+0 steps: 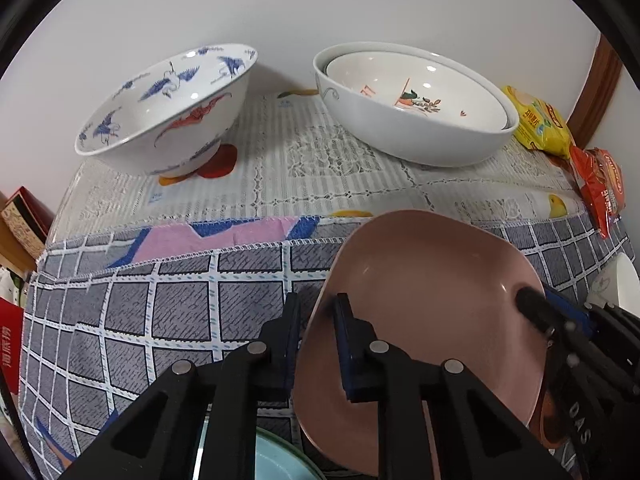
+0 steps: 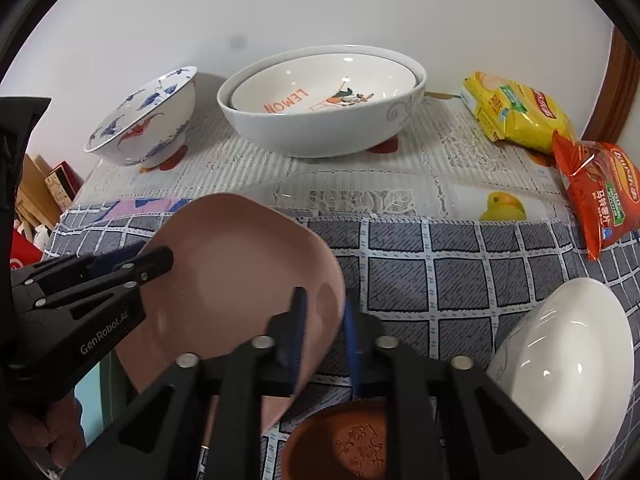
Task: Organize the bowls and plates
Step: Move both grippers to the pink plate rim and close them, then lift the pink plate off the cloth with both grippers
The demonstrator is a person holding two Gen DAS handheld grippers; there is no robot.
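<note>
A white wall backs a tabletop (image 1: 280, 168) covered near the wall by a lace-patterned plastic sheet and nearer the cameras by a grey checked cloth (image 1: 160, 312). A pink plate (image 1: 432, 312) is held tilted above the cloth. The left gripper (image 1: 318, 344) has its fingers closed on the plate's left rim; the right gripper (image 2: 322, 332) has its fingers closed on the right rim. The left gripper body reads "GenRobot.AI" in the right wrist view. By the wall stand a blue-and-red crane bowl (image 1: 168, 108) and two nested white bowls (image 2: 320, 100), the inner one lettered "LEMON". A yellow snack bag (image 2: 516, 110) and a red snack bag (image 2: 600, 196) lie at right. Only the right wrist view shows a brown dish (image 2: 340, 440) and a white bowl (image 2: 568, 368); only the left shows a pale blue dish (image 1: 280, 460).
</note>
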